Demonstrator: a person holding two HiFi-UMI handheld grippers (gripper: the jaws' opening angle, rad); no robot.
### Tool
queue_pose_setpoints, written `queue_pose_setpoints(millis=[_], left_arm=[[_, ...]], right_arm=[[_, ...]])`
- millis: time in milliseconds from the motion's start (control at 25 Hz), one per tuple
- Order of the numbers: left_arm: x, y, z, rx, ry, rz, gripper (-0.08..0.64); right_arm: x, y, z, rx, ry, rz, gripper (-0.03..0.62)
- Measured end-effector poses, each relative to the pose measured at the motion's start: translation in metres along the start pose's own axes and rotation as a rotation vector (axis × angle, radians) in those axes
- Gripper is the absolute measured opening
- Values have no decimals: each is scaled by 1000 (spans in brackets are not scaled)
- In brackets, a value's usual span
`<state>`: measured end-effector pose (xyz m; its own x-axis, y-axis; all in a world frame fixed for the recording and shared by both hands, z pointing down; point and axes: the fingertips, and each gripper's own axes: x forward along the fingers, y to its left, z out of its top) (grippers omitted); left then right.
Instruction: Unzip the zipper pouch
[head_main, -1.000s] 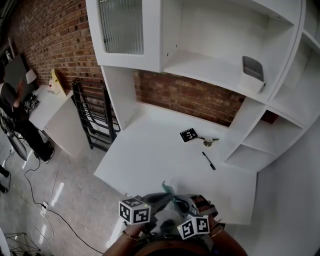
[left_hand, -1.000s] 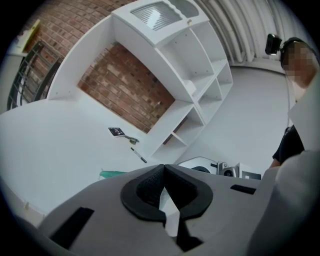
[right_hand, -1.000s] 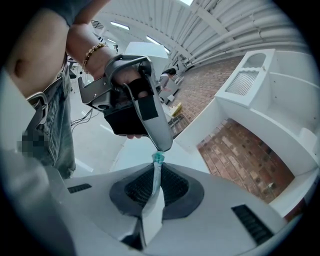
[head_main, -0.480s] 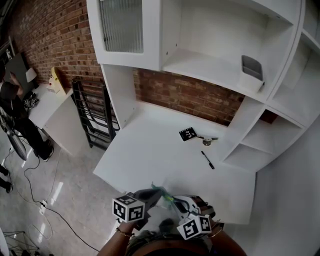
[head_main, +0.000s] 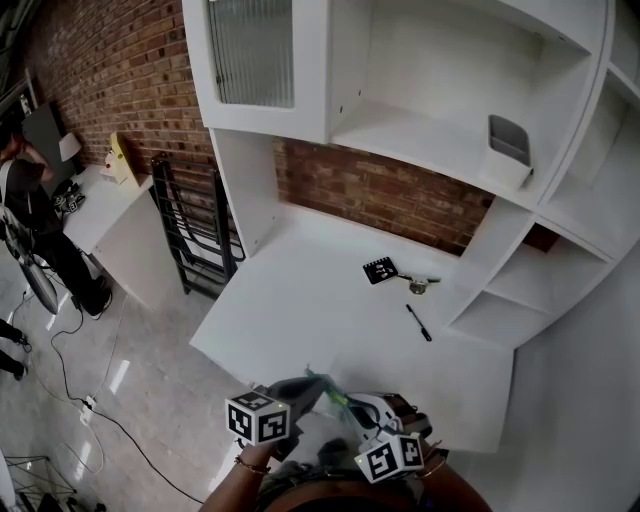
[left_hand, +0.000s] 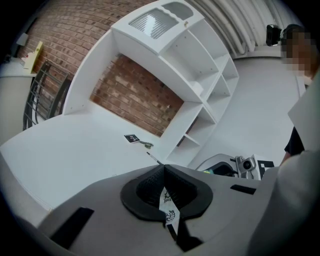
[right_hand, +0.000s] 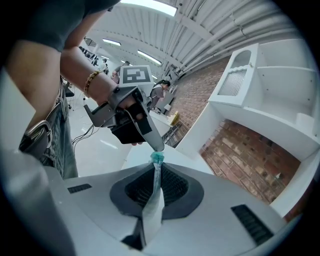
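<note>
Low in the head view, both grippers meet over the near edge of the white desk (head_main: 300, 310), with a small zipper pouch (head_main: 337, 396) held between them, pale with a teal end. My left gripper (head_main: 316, 384) is shut on a thin white printed strip (left_hand: 167, 206) of the pouch. From the right gripper view its fingertips (right_hand: 153, 141) pinch the teal end (right_hand: 157, 158). My right gripper (head_main: 352, 407) is shut on the pouch's translucent edge (right_hand: 152, 202), which runs up between its pads. Most of the pouch is hidden by the grippers.
Further back on the desk lie a black marker card (head_main: 379, 270), a small metal object (head_main: 417, 285) and a pen (head_main: 418, 322). A grey bin (head_main: 507, 140) sits on a shelf above. A black rack (head_main: 190, 225) and a person (head_main: 30, 215) stand at the left.
My left gripper has shifted slightly to the left of where it was a second ago. Both grippers keep their hold on the pouch.
</note>
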<state>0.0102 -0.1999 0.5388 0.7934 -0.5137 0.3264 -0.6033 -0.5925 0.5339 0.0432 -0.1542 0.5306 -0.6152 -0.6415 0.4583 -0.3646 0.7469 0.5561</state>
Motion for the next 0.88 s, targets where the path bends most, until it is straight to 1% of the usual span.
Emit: queue_pose_setpoints(millis=[120,240,440,640,880], left_arm=[[-2,5,2,-3,-11,17,0],[-1,7,4,15,-5,27,0],[-4,13,8,5,-31,37,0],[-8,13,8,8,-34,37,0],[-12,18,12,20,-43,49,0]], right_arm=[[-2,0,2,12,-9,-5,15],[-4,-2,2,27,-14,-1,15],[-11,-9,4,115,-39,6,15],[-17,-8,6,136,-42,10,15],[-21,-16,2,239,-58,12,15]])
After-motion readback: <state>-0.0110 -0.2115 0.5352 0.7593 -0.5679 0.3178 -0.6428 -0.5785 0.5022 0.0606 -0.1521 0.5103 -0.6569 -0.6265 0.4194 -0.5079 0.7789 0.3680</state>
